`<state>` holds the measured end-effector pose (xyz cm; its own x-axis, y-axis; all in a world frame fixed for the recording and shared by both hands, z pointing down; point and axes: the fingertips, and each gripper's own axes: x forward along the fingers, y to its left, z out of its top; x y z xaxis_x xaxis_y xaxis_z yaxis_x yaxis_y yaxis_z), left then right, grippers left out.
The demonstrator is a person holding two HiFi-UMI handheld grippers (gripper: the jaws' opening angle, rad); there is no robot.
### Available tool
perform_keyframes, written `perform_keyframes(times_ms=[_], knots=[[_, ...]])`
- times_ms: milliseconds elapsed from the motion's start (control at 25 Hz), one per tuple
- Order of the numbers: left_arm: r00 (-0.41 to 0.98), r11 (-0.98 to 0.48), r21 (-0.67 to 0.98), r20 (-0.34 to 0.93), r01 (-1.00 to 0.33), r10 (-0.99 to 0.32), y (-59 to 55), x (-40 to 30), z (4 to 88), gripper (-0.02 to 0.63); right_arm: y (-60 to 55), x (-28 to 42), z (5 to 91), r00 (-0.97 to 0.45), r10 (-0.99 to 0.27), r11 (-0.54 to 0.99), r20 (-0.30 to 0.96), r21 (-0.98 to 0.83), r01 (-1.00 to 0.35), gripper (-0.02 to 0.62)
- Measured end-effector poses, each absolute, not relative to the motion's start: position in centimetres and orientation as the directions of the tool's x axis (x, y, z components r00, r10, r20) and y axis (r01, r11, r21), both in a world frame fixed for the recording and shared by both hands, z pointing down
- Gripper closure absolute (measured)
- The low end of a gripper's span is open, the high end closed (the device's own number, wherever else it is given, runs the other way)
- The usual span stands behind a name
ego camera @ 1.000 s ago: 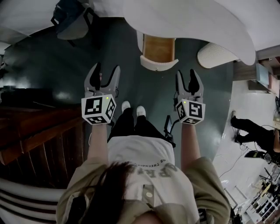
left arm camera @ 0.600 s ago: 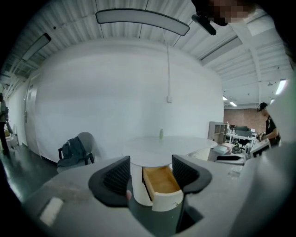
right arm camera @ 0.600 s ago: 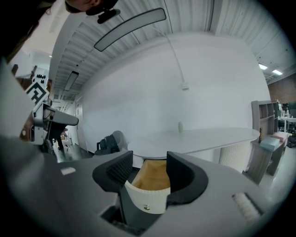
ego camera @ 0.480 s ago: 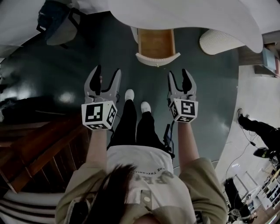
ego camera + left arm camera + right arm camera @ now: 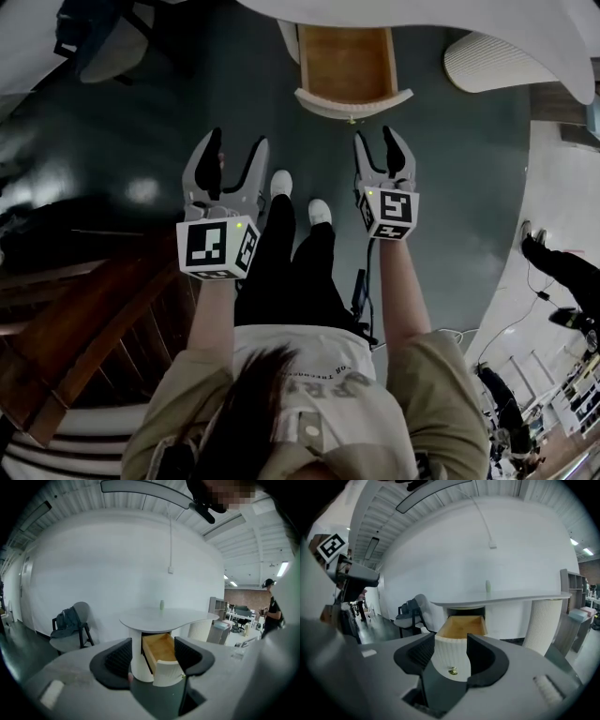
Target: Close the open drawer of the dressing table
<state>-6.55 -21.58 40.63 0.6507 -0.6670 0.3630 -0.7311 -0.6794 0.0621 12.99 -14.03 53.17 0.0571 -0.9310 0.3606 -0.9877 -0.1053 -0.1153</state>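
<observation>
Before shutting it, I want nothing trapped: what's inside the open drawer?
Only bare wooden bottom shows inside the drawer; its rear end is covered by the tabletop.

The drawer (image 5: 347, 61) is bare pale wood inside. Its white front (image 5: 450, 651) looks ribbed and matt, and its knob (image 5: 453, 671) is perhaps brass. The dark floor (image 5: 122, 141) is glossy.

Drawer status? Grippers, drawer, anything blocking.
Left gripper and right gripper both open, empty. Drawer pulled out of the dressing table, untouched. Nothing seen between the grippers and it.
</observation>
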Motion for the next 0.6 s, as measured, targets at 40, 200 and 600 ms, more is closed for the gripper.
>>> perform_keyframes(times_ms=[40,200,600], knots=[[0.650,-0.677,0.067,0.365,-0.733,-0.667,-21.5,-6.5,41.3,0.316,-14.1,12.9,54.2,0.057,-0.928,-0.107,0.369,-0.115,-0.988,0.376],[0.640,-0.666,0.072,0.369,-0.743,-0.674,-21.7,-6.6,43.6,0.316,-14.5,12.8,58.0,0.067,-0.912,-0.121,0.405,-0.109,-0.987,0.376],[0.619,-0.637,0.079,0.353,-0.767,-0.702,-22.1,-5.7,47.1,0.316,-15.5,12.9,65.0,0.075,-0.884,-0.130,0.461,-0.090,-0.987,0.376]])
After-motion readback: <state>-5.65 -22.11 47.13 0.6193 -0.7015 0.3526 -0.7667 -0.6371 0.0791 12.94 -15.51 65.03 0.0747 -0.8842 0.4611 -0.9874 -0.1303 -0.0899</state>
